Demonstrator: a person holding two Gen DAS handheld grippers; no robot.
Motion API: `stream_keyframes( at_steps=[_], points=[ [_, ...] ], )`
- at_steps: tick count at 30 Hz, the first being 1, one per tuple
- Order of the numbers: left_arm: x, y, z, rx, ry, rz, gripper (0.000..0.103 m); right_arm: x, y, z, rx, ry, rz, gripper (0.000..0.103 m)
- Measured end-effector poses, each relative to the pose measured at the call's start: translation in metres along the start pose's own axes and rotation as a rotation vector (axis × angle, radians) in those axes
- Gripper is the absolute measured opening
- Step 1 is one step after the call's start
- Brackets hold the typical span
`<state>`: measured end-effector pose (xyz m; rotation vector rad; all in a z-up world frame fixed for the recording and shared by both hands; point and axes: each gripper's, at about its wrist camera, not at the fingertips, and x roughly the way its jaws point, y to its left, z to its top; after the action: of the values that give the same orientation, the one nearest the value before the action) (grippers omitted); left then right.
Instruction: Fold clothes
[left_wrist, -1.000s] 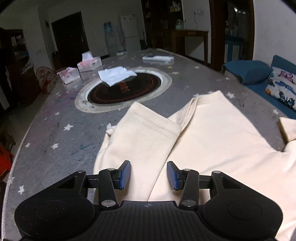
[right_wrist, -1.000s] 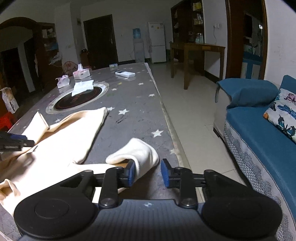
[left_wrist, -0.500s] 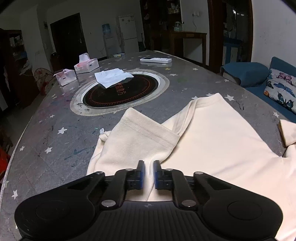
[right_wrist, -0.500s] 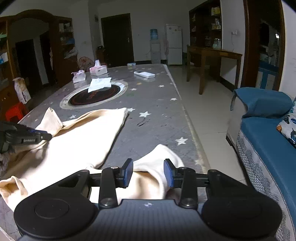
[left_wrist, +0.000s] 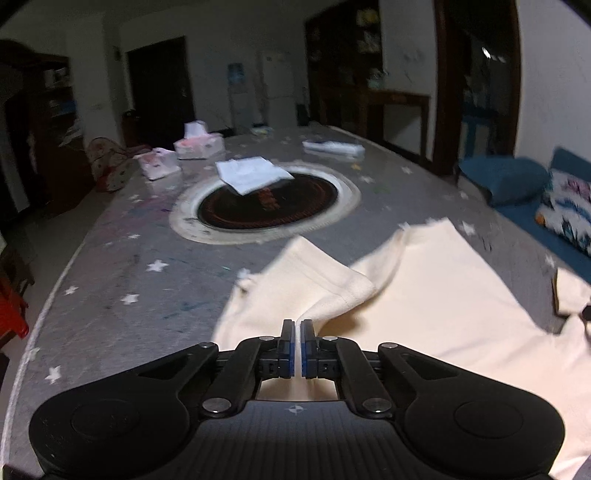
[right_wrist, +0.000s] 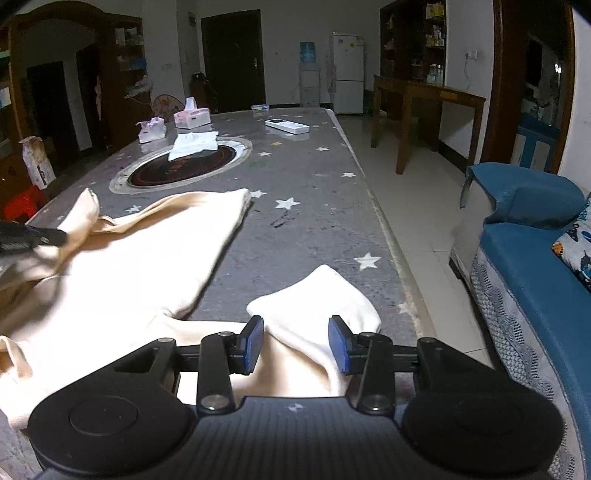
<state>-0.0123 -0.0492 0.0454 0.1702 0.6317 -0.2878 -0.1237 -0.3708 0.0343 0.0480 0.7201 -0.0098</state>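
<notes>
A cream shirt lies spread on the grey star-patterned table. My left gripper is shut on the shirt's left sleeve, pinching the cloth between its blue pads. In the right wrist view the shirt stretches to the left, and its right sleeve lies between the fingers of my right gripper, which is open around it. The left gripper shows at the left edge of that view.
A round black hotplate with a white cloth on it sits mid-table. Tissue boxes and a remote lie at the far end. A blue sofa stands right of the table's edge.
My left gripper closed on the left sleeve and lifted it slightly. My right gripper moved forward so the right sleeve lies between its open fingers, which widened.
</notes>
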Motion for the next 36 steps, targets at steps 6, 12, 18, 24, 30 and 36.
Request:
stream_keyframes(
  at_steps=[6,12,18,24,30,36],
  points=[
    [-0.044,0.039,-0.002,-0.105,-0.087,0.048,0.002,-0.002,-0.010,-0.001,0.010,0.000,-0.035,0.043],
    [-0.087,0.083,-0.016,-0.200,-0.146,0.157,0.002,-0.003,-0.020,-0.002,0.026,-0.003,-0.065,0.045],
    [-0.108,0.127,-0.045,-0.288,-0.104,0.293,0.002,-0.009,-0.037,-0.002,0.053,-0.017,-0.111,0.049],
    [-0.118,0.131,-0.062,-0.290,-0.068,0.291,0.003,-0.010,-0.032,0.002,0.020,-0.023,-0.100,0.049],
    [-0.101,0.082,-0.043,-0.183,-0.071,0.147,0.010,0.005,-0.003,0.000,-0.084,0.003,-0.041,0.044],
    [-0.068,0.027,-0.017,-0.037,-0.054,0.034,0.042,0.011,0.000,-0.004,-0.129,0.015,-0.098,0.011]
  ],
)
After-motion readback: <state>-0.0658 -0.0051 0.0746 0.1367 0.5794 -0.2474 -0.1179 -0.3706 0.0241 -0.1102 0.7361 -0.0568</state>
